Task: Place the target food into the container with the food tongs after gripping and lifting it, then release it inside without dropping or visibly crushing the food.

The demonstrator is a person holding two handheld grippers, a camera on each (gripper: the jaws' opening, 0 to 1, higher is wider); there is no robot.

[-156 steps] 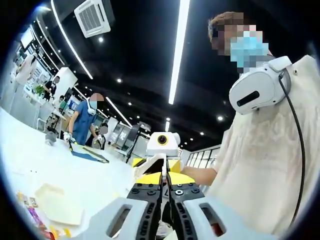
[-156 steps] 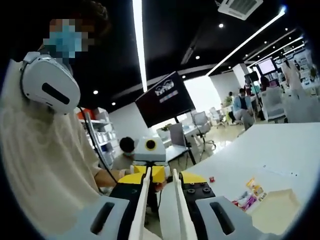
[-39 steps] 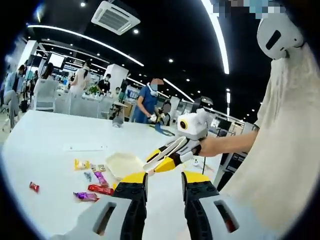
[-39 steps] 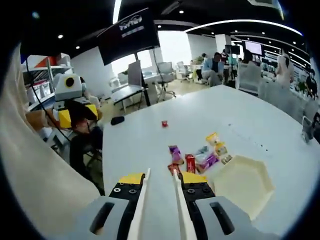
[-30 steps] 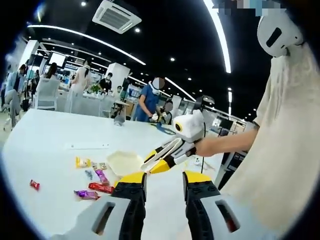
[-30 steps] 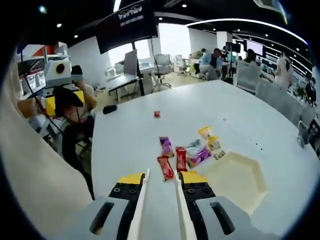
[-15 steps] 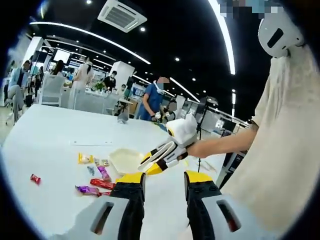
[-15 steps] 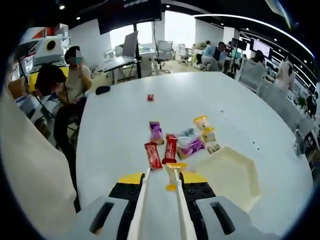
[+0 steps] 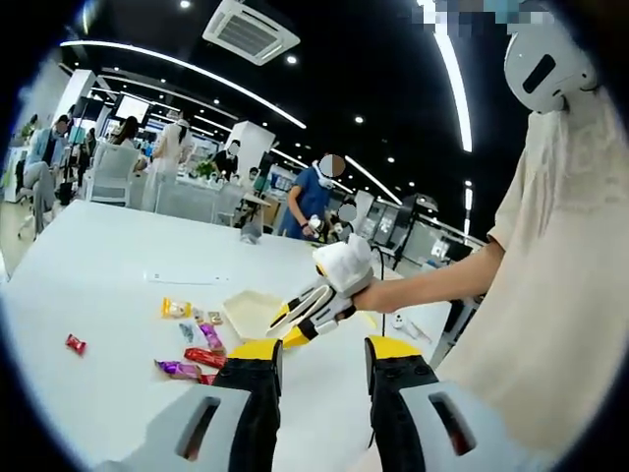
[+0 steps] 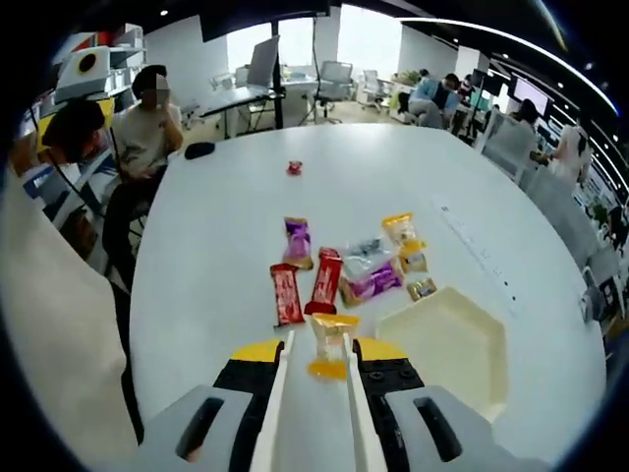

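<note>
**Snacks on a white table, tongs above them**

Snack packs lie in a small heap on the big white table (image 10: 216,246). In the right gripper view, two red bars (image 10: 287,293) lie side by side, touching or nearly so. A purple pack (image 10: 297,242) lies just past them. A silver pack (image 10: 366,254) and another purple pack (image 10: 369,284) lie to their right, with yellow packs (image 10: 398,228) near those. One small red candy (image 10: 293,167) lies far off by itself.

The cream container (image 10: 454,347) has flat sides and sits just right of the heap. An orange pack (image 10: 330,344) lies nearest the camera, between the two white arms of the food tongs (image 10: 314,388). The right gripper (image 10: 316,369) holds the tongs squeezed between its jaws, and the tong arms sit close together. I cannot tell if the tongs touch the orange pack.

In the left gripper view, the left gripper (image 9: 317,359) has its jaws wide apart and holds nothing. The right gripper (image 9: 313,313) comes in there, held by the person's hand (image 9: 369,290), and it is near the cream container (image 9: 248,310). More people stand and sit at the back of the room.
</note>
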